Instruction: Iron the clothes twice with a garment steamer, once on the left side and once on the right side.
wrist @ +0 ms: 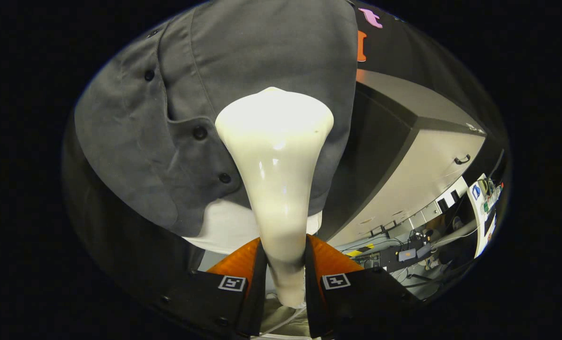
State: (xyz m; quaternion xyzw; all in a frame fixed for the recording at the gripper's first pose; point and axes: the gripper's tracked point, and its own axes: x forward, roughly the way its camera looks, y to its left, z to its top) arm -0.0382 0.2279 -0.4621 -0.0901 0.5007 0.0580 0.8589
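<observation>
A cream garment steamer (277, 160) rises from between my two fingers, narrow at the handle and flaring to a wide head. My gripper (283, 257) is shut on the steamer's handle, one finger pressing each side. The head sits against a hanging grey buttoned shirt (191, 94) just beyond the fingers, on the cloth beside the button placket. Dark buttons (199, 132) run down the placket beside the head. A white layer (226, 226) shows under the shirt's lower hem. The part of the shirt behind the steamer head is hidden.
Beside the shirt stands a pale cabinet (431, 165) with a dark handle. Beyond it lies a floor with cables and small devices (403, 252). The black booth wall surrounds the shirt.
</observation>
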